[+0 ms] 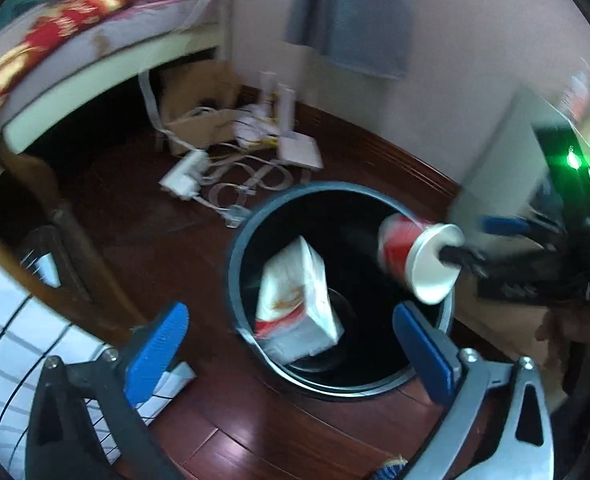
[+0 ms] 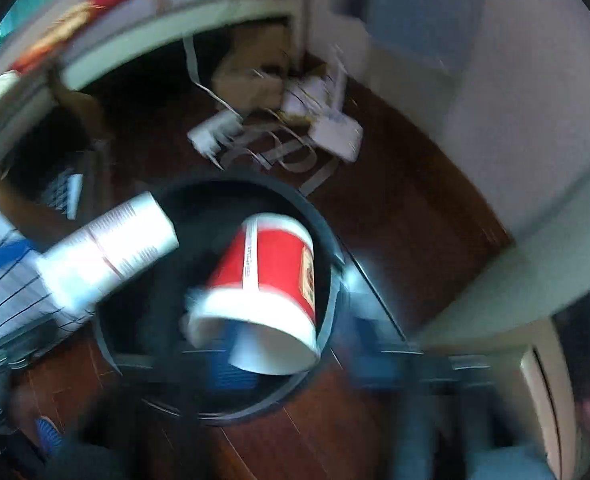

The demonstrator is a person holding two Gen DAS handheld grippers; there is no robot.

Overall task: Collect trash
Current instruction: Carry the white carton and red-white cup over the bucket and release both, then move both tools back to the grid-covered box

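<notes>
The left gripper (image 1: pixel 291 344) is hanging over the bin (image 1: pixel 235 248), jaws apart, and the white pack (image 1: pixel 295 300) is dropping in. To the right, the right gripper (image 2: pixel 295 364) is standing with jaws apart; its blurred black tip is poking into the red cup (image 1: pixel 415 256), so whether that cup is free I cannot tell. Tipped over the rim, it could glance off onto the floor (image 1: pixel 223 420).

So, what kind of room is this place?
Probably a bedroom at home: a bed with a red patterned blanket, a dark red wooden floor, and a white power strip with cables lying beside a cardboard box.
</notes>
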